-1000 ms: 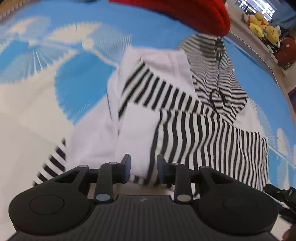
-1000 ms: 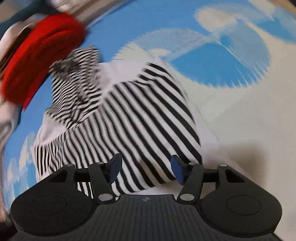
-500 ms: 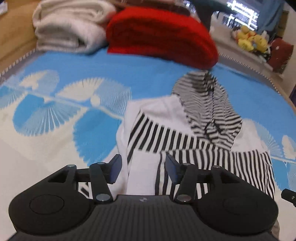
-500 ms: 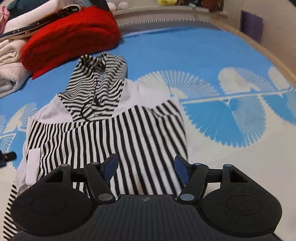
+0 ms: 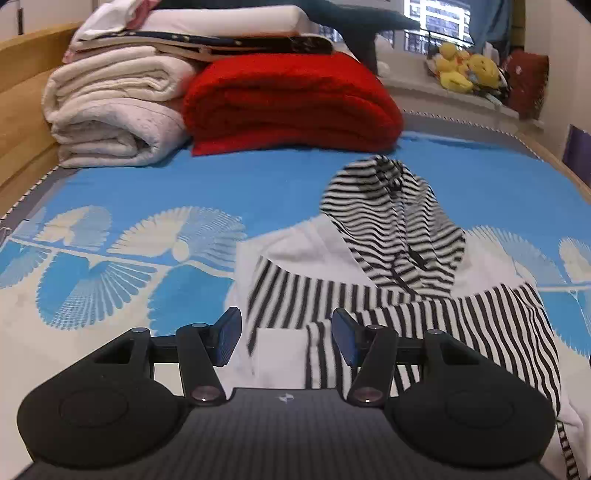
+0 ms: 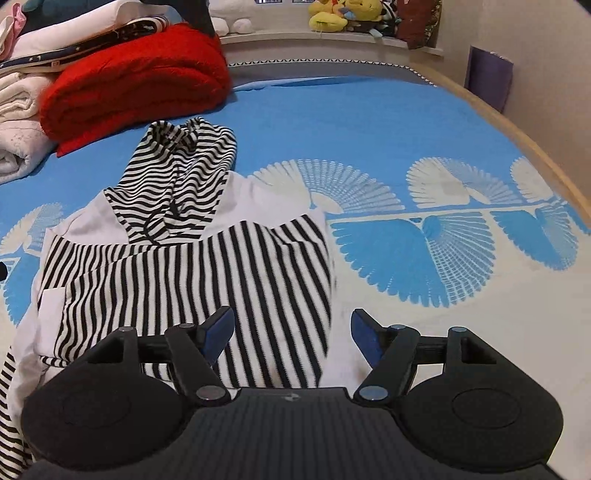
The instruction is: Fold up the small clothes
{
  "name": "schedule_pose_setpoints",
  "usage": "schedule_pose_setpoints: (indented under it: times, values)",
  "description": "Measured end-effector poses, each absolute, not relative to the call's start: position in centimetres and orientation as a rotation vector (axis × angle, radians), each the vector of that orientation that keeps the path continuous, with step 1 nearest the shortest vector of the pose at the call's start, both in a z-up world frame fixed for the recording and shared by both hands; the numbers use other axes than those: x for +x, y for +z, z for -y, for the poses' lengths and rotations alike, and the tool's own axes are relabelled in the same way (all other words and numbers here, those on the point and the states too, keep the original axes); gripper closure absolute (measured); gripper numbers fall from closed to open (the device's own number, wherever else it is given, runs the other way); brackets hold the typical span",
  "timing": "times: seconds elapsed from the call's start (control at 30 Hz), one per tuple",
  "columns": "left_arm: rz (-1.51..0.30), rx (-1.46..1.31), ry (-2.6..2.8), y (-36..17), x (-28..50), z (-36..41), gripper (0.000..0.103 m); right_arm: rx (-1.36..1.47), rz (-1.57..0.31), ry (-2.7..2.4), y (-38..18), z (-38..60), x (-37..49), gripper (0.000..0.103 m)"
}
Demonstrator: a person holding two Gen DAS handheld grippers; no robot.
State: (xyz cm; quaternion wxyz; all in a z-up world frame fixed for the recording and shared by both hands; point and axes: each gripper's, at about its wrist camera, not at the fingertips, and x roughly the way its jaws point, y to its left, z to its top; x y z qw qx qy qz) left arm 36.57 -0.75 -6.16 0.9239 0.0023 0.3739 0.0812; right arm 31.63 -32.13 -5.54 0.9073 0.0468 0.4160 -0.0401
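Note:
A small black-and-white striped hoodie point(image 5: 399, 295) lies flat on the blue and white bed cover, hood toward the far end, sleeves folded across its body. It also shows in the right wrist view point(image 6: 192, 266). My left gripper point(image 5: 286, 338) is open and empty, held above the hoodie's near left edge. My right gripper point(image 6: 291, 338) is open and empty, held above the hoodie's near right edge. Neither touches the cloth.
A folded red blanket point(image 5: 291, 103) and folded white blankets point(image 5: 114, 114) are stacked at the far end of the bed. Plush toys point(image 6: 343, 14) sit on a shelf beyond. The wooden bed edge point(image 6: 517, 136) runs along the right.
Both grippers have let go of the hoodie, opened wider and pulled back and up from it. The hoodie now lies with its sleeves folded in.

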Motion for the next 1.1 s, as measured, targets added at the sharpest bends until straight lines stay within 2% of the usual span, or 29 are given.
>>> schedule_pose_setpoints:
  times: [0.27,0.37,0.63,0.7,0.9,1.0,1.07,1.1]
  values:
    - [-0.789,-0.002,0.151,-7.3,37.5,2.2,0.044,0.094,-0.856,-0.081,-4.7,32.9,31.1,0.032]
    - [-0.782,-0.013,0.154,-7.1,37.8,2.7,0.049,0.085,-0.855,-0.080,-4.6,33.2,30.9,0.032]
    - [-0.738,-0.049,0.199,-5.4,37.9,2.1,0.080,0.077,-0.860,-0.072,-4.5,34.0,30.6,0.032]
    - [-0.720,-0.074,0.227,-4.2,37.5,1.1,0.083,0.064,-0.852,-0.077,-4.3,34.2,30.5,0.033]
    - [-0.740,-0.109,0.230,-1.5,39.2,-0.4,0.083,0.045,-0.817,-0.130,-3.7,35.7,30.4,0.038]
    - [-0.733,-0.092,0.197,-0.1,42.8,-0.1,0.083,0.044,-0.812,-0.136,-3.9,36.3,30.5,0.057]
    - [-0.734,-0.106,0.149,0.6,46.3,0.1,0.083,0.055,-0.814,-0.122,-4.1,36.6,30.7,0.074]
    - [-0.741,-0.113,0.130,0.6,47.9,0.1,0.083,0.059,-0.816,-0.117,-4.2,36.7,30.7,0.076]
